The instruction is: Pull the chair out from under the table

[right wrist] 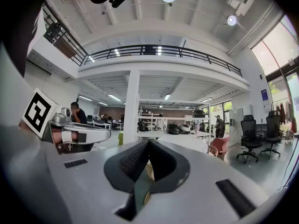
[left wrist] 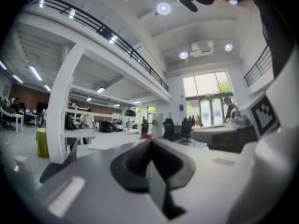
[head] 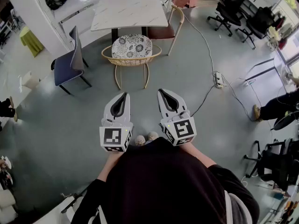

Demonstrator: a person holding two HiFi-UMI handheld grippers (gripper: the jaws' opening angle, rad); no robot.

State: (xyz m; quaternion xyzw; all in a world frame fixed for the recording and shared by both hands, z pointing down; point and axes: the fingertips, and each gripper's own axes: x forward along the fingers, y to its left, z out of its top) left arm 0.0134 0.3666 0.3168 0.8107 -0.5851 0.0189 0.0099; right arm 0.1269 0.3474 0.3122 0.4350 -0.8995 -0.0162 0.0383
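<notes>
The marble table point(head: 135, 10) is standing at 12 o'clock, and the wicker chair point(head: 131, 59) is sitting just nearer on the same bearing, its far rim at the table's near edge. A skewed pull is likely risking its thin legs catching the table's pedestal, or swinging it into the red chair point(head: 164, 31) at 1 o'clock. The left gripper point(head: 124, 95) and right gripper point(head: 161, 92) are hanging well short of it, both with jaws pressed together and empty; arriving unopened, they are risking a bump instead of a grip. The floor cable point(head: 206, 40) at 2 o'clock is posing a snag hazard.
</notes>
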